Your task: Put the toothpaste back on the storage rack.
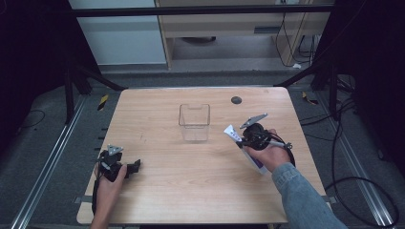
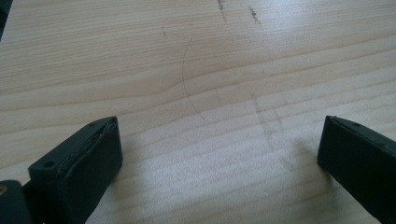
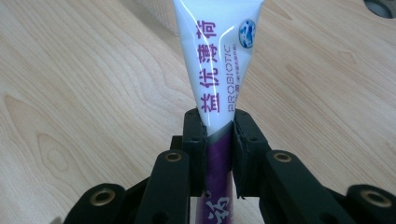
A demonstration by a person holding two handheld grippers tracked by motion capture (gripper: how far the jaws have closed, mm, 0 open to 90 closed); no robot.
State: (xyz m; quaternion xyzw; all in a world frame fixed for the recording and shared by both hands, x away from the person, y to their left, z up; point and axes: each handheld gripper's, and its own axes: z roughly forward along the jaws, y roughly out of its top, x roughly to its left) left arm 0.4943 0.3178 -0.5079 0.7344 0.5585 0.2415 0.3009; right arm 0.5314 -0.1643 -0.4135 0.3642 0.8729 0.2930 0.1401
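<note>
A white and purple toothpaste tube [image 3: 219,70] printed PROBIOTIC is pinched at its middle between the two black jaws of my right gripper [image 3: 219,130], which is shut on it. Seen from the high view, that tube [image 1: 233,132] sticks out up and to the left of the right gripper [image 1: 244,141], right of a clear plastic box [image 1: 194,122] standing upright at the table's middle. My left gripper [image 1: 134,167] rests low at the table's left front, its jaws wide apart over bare wood [image 2: 219,135] with nothing between them.
The wooden table [image 1: 200,191] has a dark round grommet [image 1: 236,100] near its back right. Cables trail on the floor at the right. Black frame legs stand at both back corners.
</note>
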